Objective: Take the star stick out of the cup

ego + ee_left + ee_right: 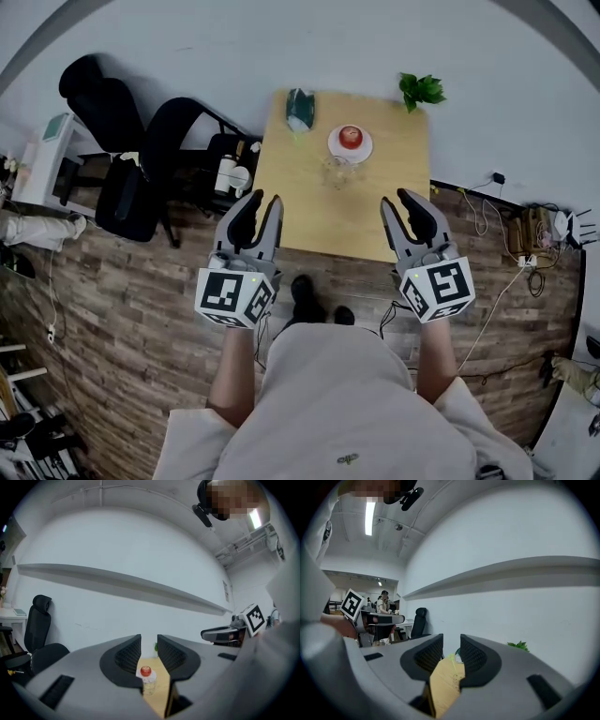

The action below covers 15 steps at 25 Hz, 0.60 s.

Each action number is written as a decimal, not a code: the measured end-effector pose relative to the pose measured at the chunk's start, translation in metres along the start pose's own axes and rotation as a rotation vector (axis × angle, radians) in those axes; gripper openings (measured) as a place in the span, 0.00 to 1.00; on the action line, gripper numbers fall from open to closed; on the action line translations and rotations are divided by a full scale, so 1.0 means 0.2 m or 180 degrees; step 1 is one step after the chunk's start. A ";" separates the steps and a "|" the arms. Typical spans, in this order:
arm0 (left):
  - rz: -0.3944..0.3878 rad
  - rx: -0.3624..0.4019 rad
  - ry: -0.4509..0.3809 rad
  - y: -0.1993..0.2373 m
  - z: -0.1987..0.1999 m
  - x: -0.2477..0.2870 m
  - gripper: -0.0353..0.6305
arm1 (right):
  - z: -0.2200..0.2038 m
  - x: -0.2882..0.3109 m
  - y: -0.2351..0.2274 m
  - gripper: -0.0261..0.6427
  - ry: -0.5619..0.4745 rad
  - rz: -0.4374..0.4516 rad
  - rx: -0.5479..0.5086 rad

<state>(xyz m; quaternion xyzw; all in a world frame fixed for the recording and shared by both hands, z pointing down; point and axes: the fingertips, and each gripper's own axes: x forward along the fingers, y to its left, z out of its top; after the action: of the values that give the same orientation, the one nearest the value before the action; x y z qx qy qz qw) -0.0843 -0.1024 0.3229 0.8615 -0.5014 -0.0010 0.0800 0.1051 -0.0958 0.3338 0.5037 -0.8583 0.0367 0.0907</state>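
Observation:
A clear glass cup (337, 172) stands near the middle of the small wooden table (384, 216), just in front of a white plate (362, 150) holding a red apple (350, 137). Between the jaws in the left gripper view, the cup (148, 684) shows with the apple (146, 671) behind it. The star stick is too small to make out in the cup. My left gripper (260, 211) and right gripper (405, 208) hover side by side over the table's near edge. Both are open with a narrow gap and hold nothing.
A teal pack (300, 110) lies at the table's far left, with a small green plant (420, 90) at the far right corner. Black office chairs (131, 150) crowd the left side. Cables and a power strip (530, 234) lie on the floor at right.

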 end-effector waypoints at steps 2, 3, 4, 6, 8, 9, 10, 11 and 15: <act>-0.0033 -0.0009 -0.0002 0.07 0.01 0.05 0.20 | 0.01 0.08 0.01 0.20 -0.0004 -0.0008 -0.0020; -0.0050 -0.0018 0.0002 0.10 0.01 0.07 0.20 | 0.01 0.11 0.02 0.20 0.0001 -0.0017 -0.0028; -0.0070 -0.0029 0.0008 0.13 0.00 0.09 0.20 | 0.01 0.15 0.03 0.20 0.0016 -0.0030 -0.0035; -0.0111 -0.0046 0.0026 0.18 0.00 0.11 0.20 | 0.02 0.21 0.05 0.20 0.0047 -0.0058 -0.0044; -0.0152 -0.0052 0.0050 0.24 -0.01 0.14 0.20 | 0.02 0.27 0.07 0.20 0.0065 -0.0077 -0.0058; -0.0174 -0.0055 0.0064 0.26 -0.01 0.15 0.20 | 0.01 0.31 0.08 0.20 0.0084 -0.0085 -0.0067; -0.0196 -0.0059 0.0077 0.28 -0.02 0.16 0.20 | 0.01 0.34 0.09 0.20 0.0108 -0.0092 -0.0080; -0.0220 -0.0064 0.0092 0.30 -0.03 0.16 0.20 | 0.00 0.37 0.10 0.20 0.0135 -0.0099 -0.0096; -0.0298 -0.0105 0.0177 0.36 -0.09 0.19 0.20 | -0.07 0.46 0.15 0.20 0.0289 -0.0110 -0.0163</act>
<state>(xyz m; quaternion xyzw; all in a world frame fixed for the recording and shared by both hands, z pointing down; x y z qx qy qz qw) -0.1263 -0.1684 0.3532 0.8823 -0.4580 0.0109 0.1079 0.0374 -0.1582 0.3664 0.5137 -0.8452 0.0359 0.1430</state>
